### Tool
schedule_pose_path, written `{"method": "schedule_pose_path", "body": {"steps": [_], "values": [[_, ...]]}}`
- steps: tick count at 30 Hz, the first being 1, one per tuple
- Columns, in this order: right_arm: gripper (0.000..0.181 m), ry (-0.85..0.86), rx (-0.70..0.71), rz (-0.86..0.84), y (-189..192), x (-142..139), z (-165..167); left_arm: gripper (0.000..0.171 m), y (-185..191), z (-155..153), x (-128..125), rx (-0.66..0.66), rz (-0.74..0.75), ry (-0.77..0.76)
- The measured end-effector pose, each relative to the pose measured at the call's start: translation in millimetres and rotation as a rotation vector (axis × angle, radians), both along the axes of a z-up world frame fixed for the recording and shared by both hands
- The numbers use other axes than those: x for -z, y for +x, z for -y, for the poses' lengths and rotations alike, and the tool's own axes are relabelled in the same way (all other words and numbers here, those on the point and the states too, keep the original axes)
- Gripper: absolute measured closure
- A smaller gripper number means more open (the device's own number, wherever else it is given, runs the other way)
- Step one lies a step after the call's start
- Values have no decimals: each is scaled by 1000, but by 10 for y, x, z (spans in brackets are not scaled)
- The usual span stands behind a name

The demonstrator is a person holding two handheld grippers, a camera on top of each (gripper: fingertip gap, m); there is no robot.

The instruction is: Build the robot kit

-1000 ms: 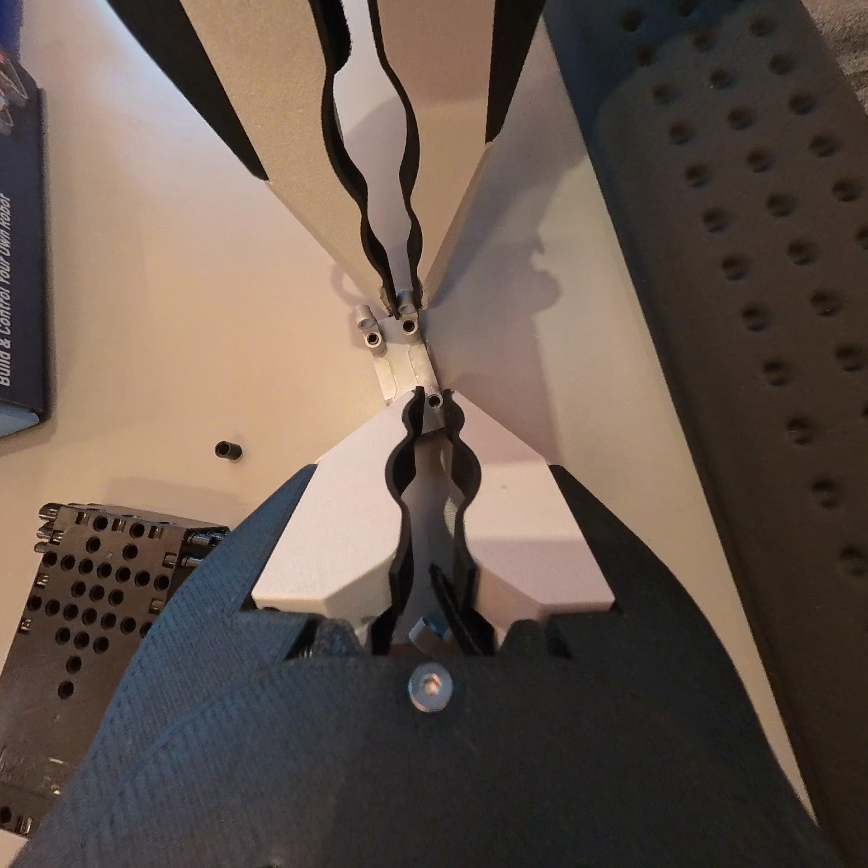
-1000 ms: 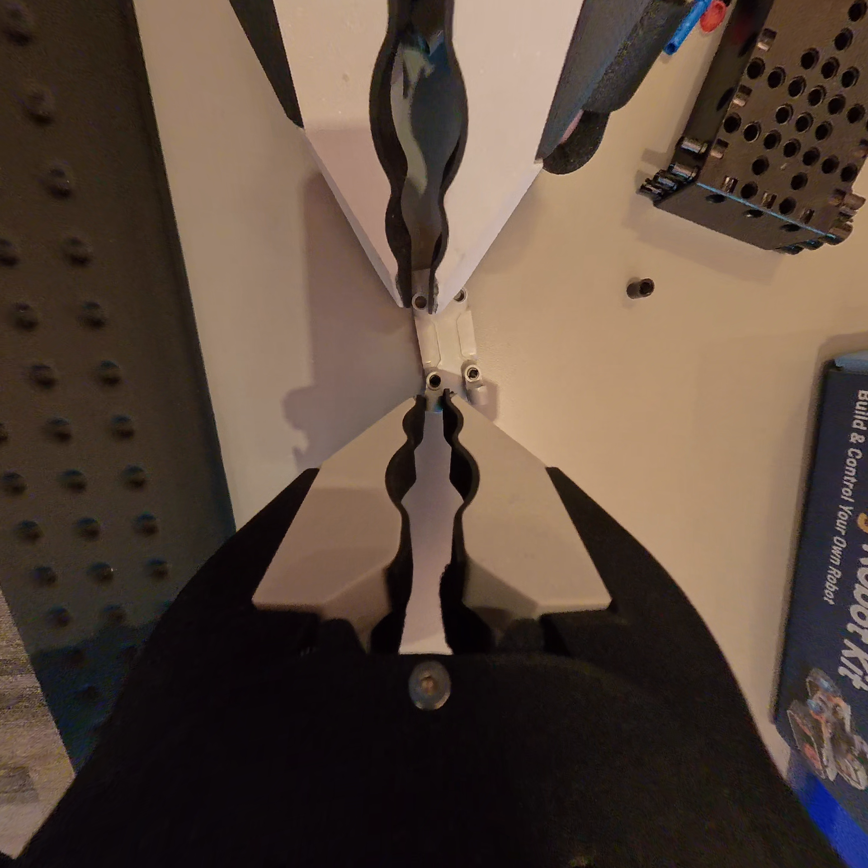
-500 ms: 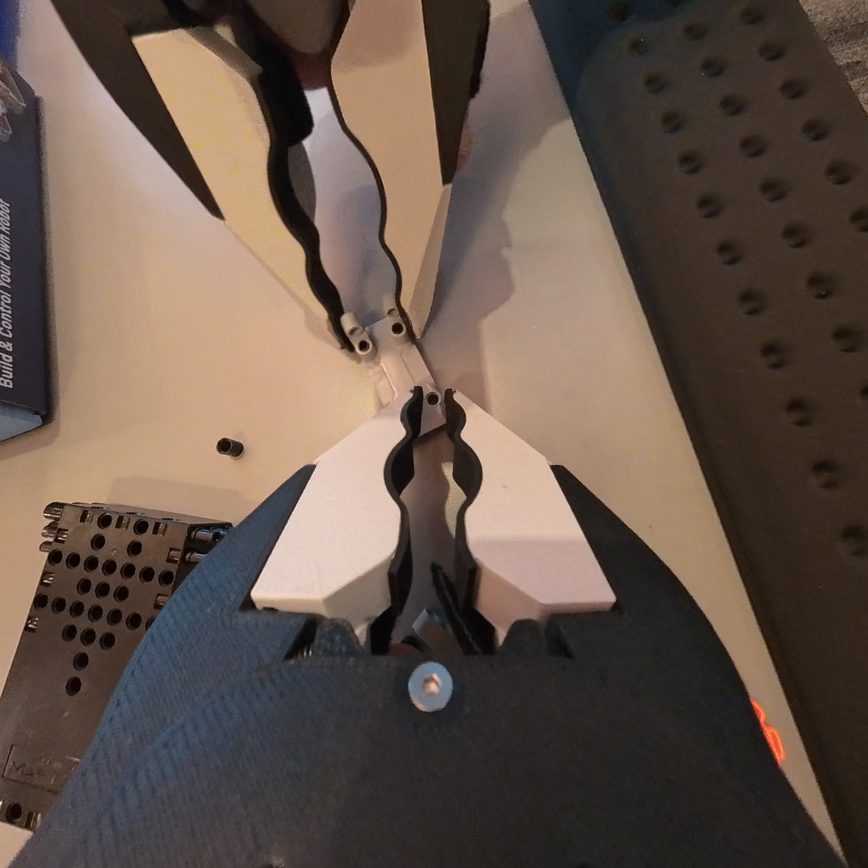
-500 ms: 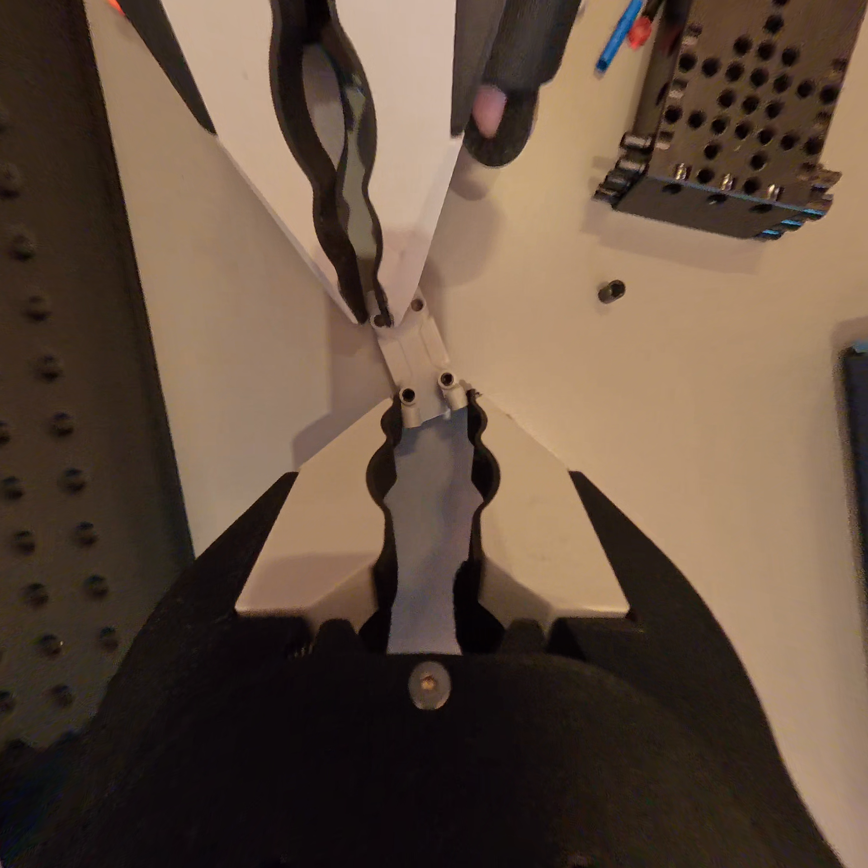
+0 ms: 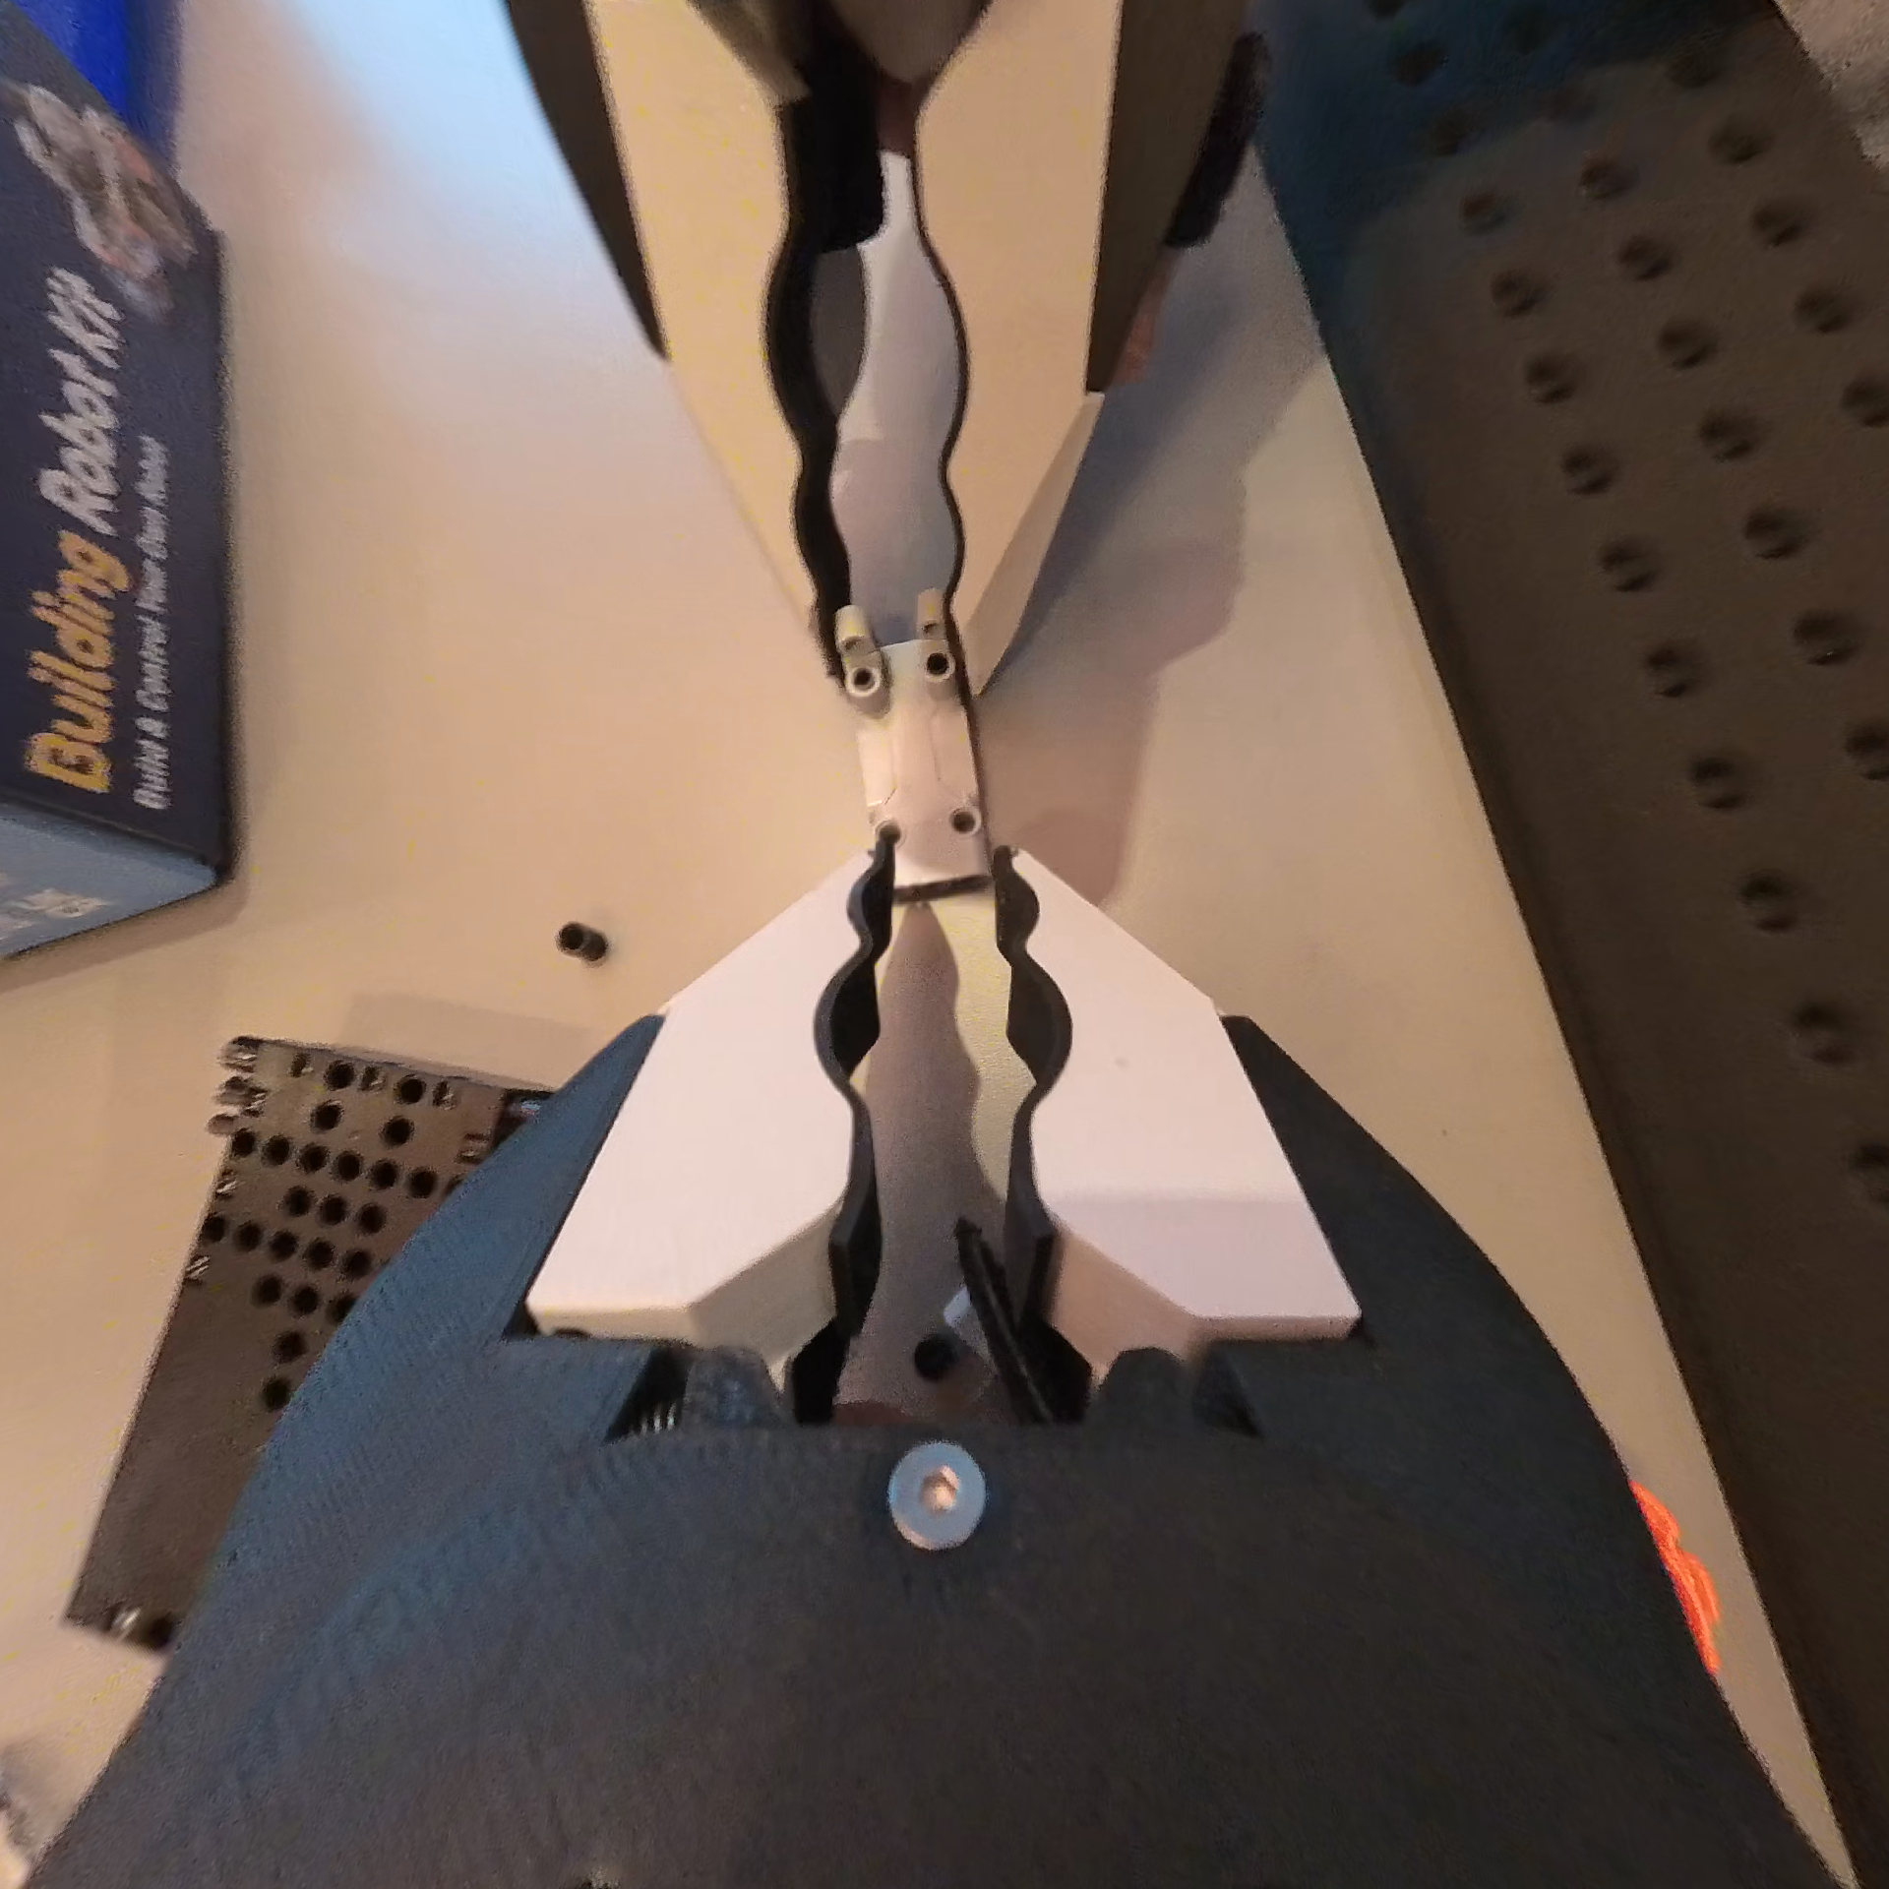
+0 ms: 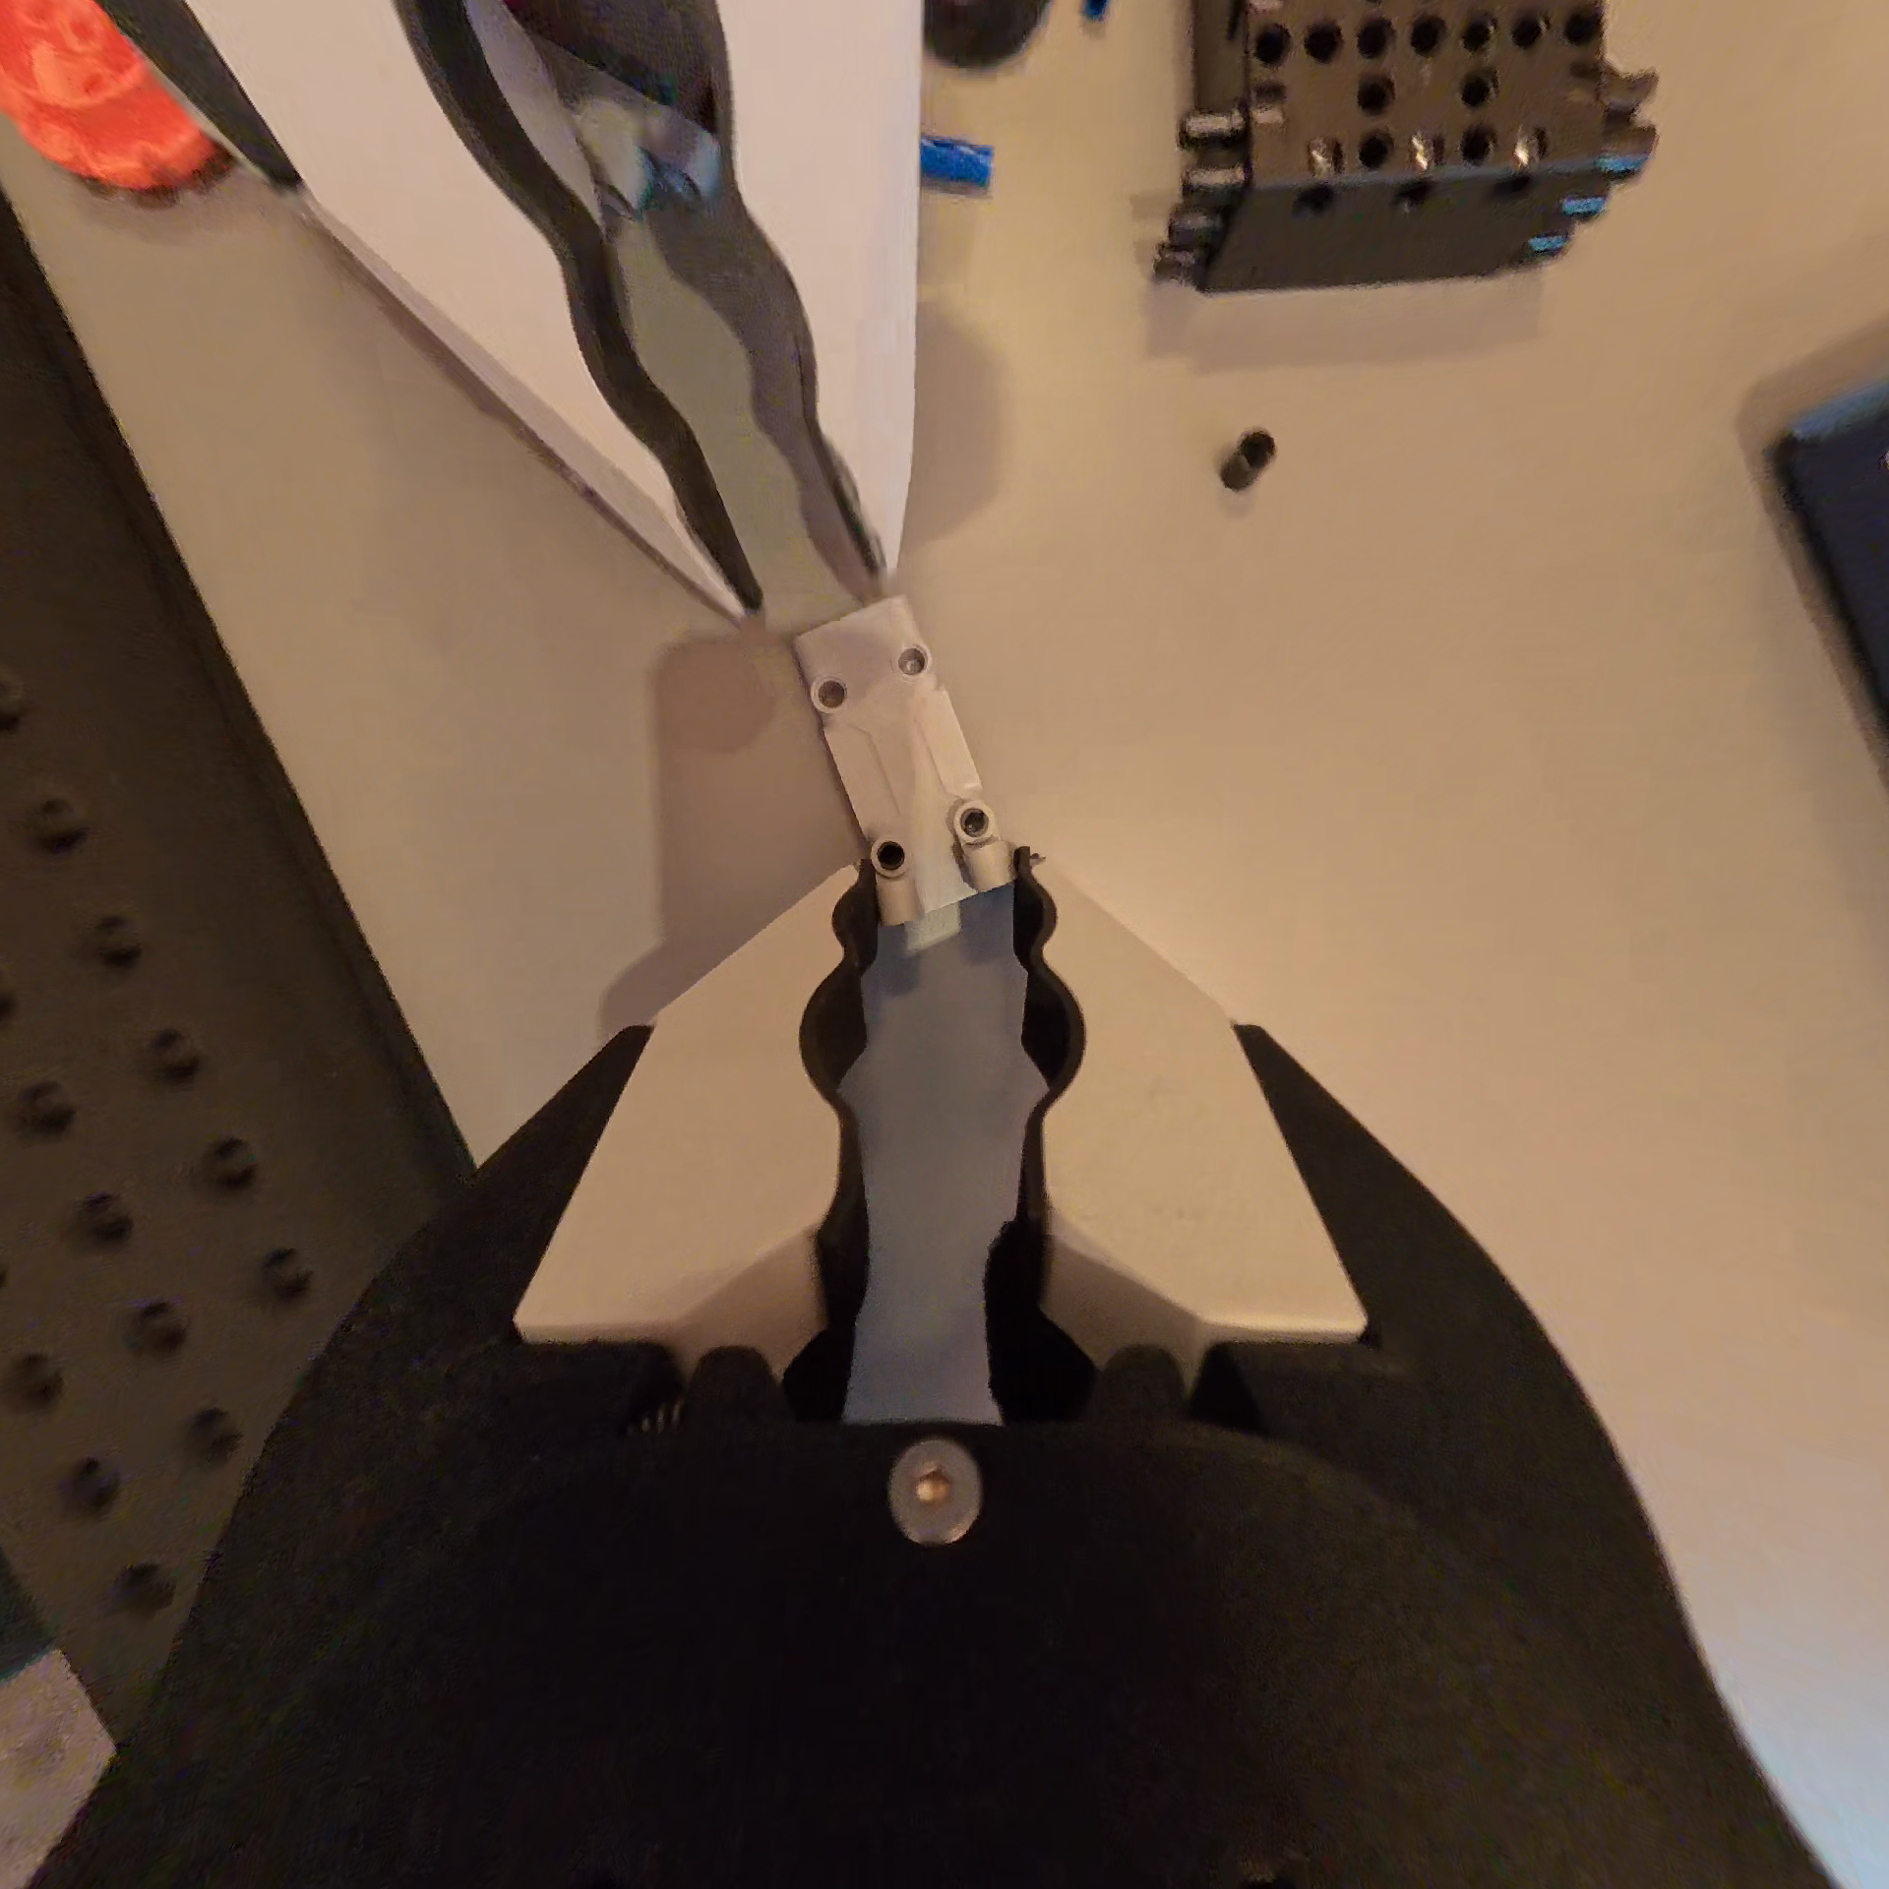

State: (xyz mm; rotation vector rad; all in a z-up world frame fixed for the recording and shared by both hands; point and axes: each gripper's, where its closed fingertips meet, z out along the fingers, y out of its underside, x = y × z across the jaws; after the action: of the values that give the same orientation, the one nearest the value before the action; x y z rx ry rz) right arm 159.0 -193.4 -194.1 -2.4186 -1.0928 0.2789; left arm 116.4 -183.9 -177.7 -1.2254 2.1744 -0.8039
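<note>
A small grey plastic piece (image 5: 925, 751) with a pair of holes at each end hangs above the cream table (image 5: 460, 664), between my two grippers, which face each other. My left gripper (image 5: 942, 854) is shut across its near end. My right gripper (image 5: 894, 629) comes in from above and grips the far end with the two short tubes. In the right wrist view the piece (image 6: 889, 736) lies flat-face up and tilted. My right gripper (image 6: 946, 874) holds the tubed end, and the left gripper (image 6: 813, 593) meets the other end.
A black perforated block (image 5: 307, 1227) (image 6: 1411, 153) and a small black cylinder (image 5: 580, 938) (image 6: 1247, 460) lie on the table. A blue box (image 5: 92, 511) lies beyond them. A dark dimpled mat (image 5: 1636, 613) (image 6: 153, 920) borders the other side. An orange object (image 6: 92, 102) and a blue pin (image 6: 956, 164) lie at the back. There is about 5 centimetres between the tips of the two grippers.
Both grippers' jaws stand wider than before, now across the piece's full width instead of on one tube. The piece has turned from edge-on to flat-face up.
</note>
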Motion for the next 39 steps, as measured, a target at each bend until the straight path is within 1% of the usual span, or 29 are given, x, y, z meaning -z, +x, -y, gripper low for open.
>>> {"method": "schedule_pose_path", "body": {"steps": [5, 7, 9, 10, 11, 14, 15, 16, 18, 21, 24, 26, 28, 30, 31, 34, 36, 39], "values": [[157, 8, 219, -8, 172, 4, 33, 154, -44, -156, -221, -60, 40, 48], [157, 15, 349, 4, 294, 4, 19, 154, -96, -224, -290, -93, 46, 68], [156, 2, 411, -26, 264, 7, 49, 154, -168, -289, -338, -125, 53, 83], [151, 0, 430, -40, 231, 8, 58, 154, -210, -323, -354, -141, 56, 88], [144, 4, 432, -38, 205, 10, 74, 154, -259, -347, -364, -152, 59, 89], [136, -8, 429, -50, 109, 5, 134, 154, -413, -439, -381, -201, 74, 87], [134, -10, 425, -54, 89, 0, 152, 154, -468, -464, -382, -214, 79, 84], [137, 1, 425, -61, 84, -26, 155, 154, -522, -489, -384, -227, 85, 80], [134, 28, 427, -106, 58, -114, 148, 154, -628, -533, -385, -253, 97, 66], [135, 97, 409, -101, 92, -257, 112, 155, -772, -610, -420, -289, 128, 70], [134, 163, 414, -98, 158, -440, 24, 155, -891, -754, -536, -345, 181, 91], [133, 207, 395, -106, 162, -574, -58, 155, -930, -878, -677, -385, 240, 89], [131, 260, 372, -81, 174, -707, -173, 156, -978, -1032, -797, -429, 294, 98], [131, 330, 335, -64, 160, -877, -327, 156, -1019, -1177, -847, -477, 330, 87], [128, 355, 331, -56, 169, -961, -420, 156, -1028, -1231, -859, -498, 351, 77], [117, 454, 310, -51, 200, -1244, -754, 157, -1037, -1320, -810, -528, 361, 59], [107, 482, 324, -58, 252, -1390, -967, 156, -1037, -1376, -779, -548, 356, 74], [108, 538, 314, -110, 225, -1611, -1225, 155, -1069, -1490, -792, -588, 348, 124]]}}
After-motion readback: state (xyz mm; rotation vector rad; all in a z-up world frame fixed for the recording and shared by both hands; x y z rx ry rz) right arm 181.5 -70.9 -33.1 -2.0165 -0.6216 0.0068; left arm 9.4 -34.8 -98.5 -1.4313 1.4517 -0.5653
